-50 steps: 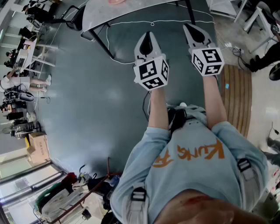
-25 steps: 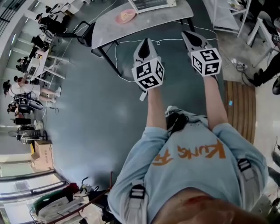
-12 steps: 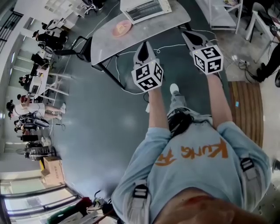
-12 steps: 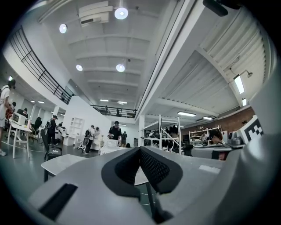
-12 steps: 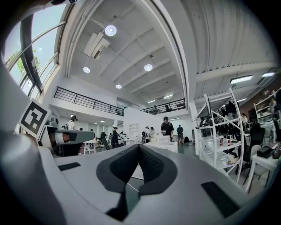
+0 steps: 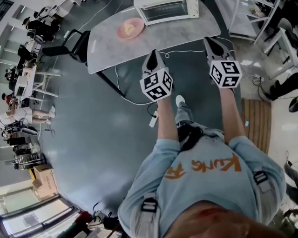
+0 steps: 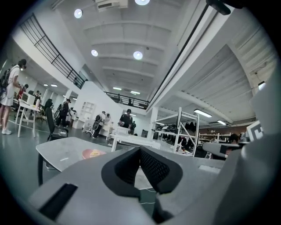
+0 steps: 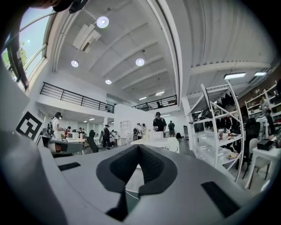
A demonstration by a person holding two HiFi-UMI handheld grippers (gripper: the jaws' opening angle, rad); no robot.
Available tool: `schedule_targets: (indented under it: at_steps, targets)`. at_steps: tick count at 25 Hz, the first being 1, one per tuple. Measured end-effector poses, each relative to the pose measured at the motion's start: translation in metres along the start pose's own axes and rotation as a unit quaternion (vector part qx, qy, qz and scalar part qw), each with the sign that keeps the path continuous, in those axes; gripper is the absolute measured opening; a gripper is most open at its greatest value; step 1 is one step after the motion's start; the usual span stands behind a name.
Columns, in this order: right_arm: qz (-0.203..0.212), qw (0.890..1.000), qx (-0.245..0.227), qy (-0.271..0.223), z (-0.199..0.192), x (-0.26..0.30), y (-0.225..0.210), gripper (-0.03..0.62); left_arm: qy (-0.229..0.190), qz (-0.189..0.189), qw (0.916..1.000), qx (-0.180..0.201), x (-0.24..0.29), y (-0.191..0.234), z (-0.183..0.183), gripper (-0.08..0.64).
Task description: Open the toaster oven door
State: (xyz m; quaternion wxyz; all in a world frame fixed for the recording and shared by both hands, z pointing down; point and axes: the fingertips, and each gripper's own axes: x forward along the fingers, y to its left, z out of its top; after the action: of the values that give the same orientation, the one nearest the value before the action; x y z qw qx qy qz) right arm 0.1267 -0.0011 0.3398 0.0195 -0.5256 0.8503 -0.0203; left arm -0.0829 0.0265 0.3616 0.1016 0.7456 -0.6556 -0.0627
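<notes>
Head view is showing both grippers held out ahead of the person, above the grey floor [image 6: 93,121]. The left gripper [image 6: 153,52] is pointing forward with its jaws pressed together, holding nothing. The right gripper [image 6: 207,40] is likewise pinched closed and empty, its tip just overlapping the near edge of the table [image 6: 158,37]. The toaster oven [image 6: 166,9] is sitting at the far side of that table, ahead of both grippers and well apart from them, lying between their two lines of aim. Its door is facing the person and is looking closed. A pink plate [image 6: 130,28] is resting on the table to the oven's left, and a black chair [image 6: 74,44] is standing at the table's left end.

Left gripper view is looking along jaws that are meeting at the tips [image 7: 140,150], with nothing between the black pads. The table [image 7: 66,151] is spreading out beyond and to the left, with the pink plate [image 7: 92,153] lying on it. A white shape is peeking out just behind the tips, but whether it is the oven cannot be told.

Right gripper view is also showing the jaws closed on each other [image 8: 139,147], gripping nothing. A white boxy body [image 8: 160,143] is standing past the tips, slightly to the right, clear of the pads.
</notes>
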Motion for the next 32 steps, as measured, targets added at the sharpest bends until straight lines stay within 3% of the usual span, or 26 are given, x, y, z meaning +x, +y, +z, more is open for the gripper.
schedule_targets:
  at_steps: [7,11,20,25,32]
  targets:
    - [-0.026,0.998,0.039,0.038,-0.022,0.187,-0.022,-0.002,0.053,-0.016,0.9985,0.004,0.169,0.083,0.004,0.002]
    - [-0.029,0.998,0.042,0.046,-0.029,0.253,-0.031,-0.002,0.074,-0.021,0.997,-0.006,0.228,0.112,-0.009,0.002]
    - [-0.045,0.995,0.041,0.074,-0.043,0.323,-0.052,-0.002,0.096,-0.024,0.995,-0.013,0.302,0.145,-0.009,0.002]
    - [-0.073,0.993,0.058,0.075,-0.036,0.331,-0.105,-0.002,0.11,-0.04,0.9932,-0.002,0.343,0.123,-0.005,0.002]
    - [-0.086,0.991,0.084,0.055,-0.023,0.346,-0.161,-0.002,0.105,-0.022,0.9941,0.015,0.379,0.108,0.011,0.002]
